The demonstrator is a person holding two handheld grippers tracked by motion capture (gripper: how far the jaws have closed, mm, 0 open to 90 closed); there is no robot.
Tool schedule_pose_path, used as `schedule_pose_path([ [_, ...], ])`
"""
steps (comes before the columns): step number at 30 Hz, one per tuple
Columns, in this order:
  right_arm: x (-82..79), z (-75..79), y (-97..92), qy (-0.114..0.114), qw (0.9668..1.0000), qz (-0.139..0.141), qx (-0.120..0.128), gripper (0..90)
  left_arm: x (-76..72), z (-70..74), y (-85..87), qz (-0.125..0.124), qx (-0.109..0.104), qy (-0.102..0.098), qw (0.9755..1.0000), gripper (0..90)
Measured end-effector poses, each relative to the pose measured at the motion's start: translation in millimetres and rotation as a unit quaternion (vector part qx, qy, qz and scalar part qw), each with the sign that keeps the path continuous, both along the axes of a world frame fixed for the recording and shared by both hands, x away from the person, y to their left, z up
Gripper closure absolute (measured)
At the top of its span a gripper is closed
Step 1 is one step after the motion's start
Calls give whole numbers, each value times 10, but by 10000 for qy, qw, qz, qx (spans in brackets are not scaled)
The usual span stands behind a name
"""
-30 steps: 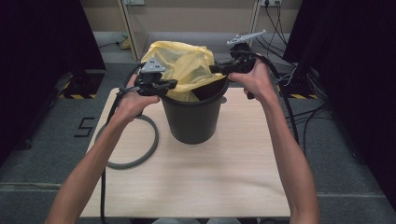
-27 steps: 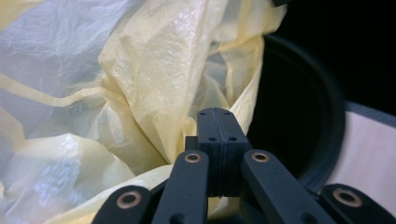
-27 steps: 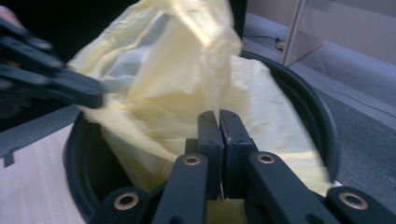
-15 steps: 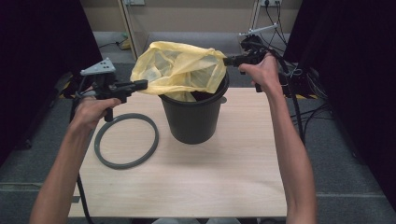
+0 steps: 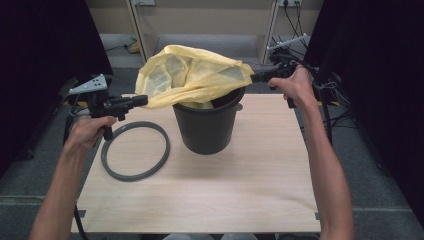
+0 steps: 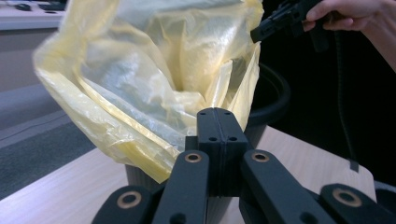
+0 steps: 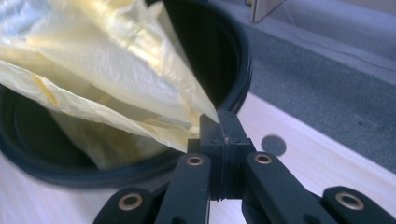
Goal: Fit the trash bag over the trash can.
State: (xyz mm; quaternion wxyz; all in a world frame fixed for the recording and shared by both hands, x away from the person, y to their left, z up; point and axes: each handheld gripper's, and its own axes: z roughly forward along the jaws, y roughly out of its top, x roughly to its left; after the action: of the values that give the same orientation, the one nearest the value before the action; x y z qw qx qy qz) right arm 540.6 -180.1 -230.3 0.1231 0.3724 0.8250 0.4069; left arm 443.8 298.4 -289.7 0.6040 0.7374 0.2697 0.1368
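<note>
Yellow bag [image 5: 192, 80] stretched open above the black bucket [image 5: 207, 127], its lower part hanging down inside. Left gripper [image 5: 142, 100] pinches the bag's left edge, jaws clamped together on the plastic; the left gripper view shows film spreading up and away from the closed tips. Right gripper [image 5: 253, 77] pinches the opposite edge, jaws also closed on it, bucket's rim just beyond the tips in the right gripper view. Grey ring [image 5: 135, 150] lies flat on the table [image 5: 225, 200], below the left fingers, beside the bucket.
</note>
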Motion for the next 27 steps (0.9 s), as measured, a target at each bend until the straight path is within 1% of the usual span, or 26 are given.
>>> schedule_pose_path([
  [2,-51,-46,-19,35,9999,65,-80,900,-25,-5,-30,-55,37,-23,10000,900],
  [5,-132,-106,-69,80,9998,167,-12,900,-34,-15,-56,-58,119,-8,9999,900],
  [8,-187,-176,-111,113,9996,248,-48,900,-18,-60,-70,-52,218,59,9997,900],
  [10,-223,-233,-120,171,9993,318,-50,900,-2,-110,-79,-42,218,115,9997,900],
  [12,-257,-278,-121,204,9990,394,-70,900,-5,-134,-88,-88,167,132,9997,900],
  [15,-289,-339,-123,230,9987,429,-133,900,-31,-155,-108,-185,174,116,9996,900],
  [18,-310,-423,-122,278,9983,493,-137,900,-40,-164,-111,-189,155,140,9996,900],
  [19,-320,-441,-115,297,9981,515,-139,900,-45,-168,-111,-193,118,163,9996,900],
  [22,-361,-507,-97,292,9978,569,-155,900,-64,-185,-124,-211,146,157,9995,900],
  [24,-378,-546,-92,288,9977,569,-220,900,-90,-198,-142,-282,164,109,9994,900],
  [25,-383,-561,-91,287,9976,579,-232,900,-106,-202,-156,-321,207,92,9992,900],
  [27,-395,-596,-88,287,9975,603,-244,900,-115,-212,-175,-288,298,99,9991,900],
])
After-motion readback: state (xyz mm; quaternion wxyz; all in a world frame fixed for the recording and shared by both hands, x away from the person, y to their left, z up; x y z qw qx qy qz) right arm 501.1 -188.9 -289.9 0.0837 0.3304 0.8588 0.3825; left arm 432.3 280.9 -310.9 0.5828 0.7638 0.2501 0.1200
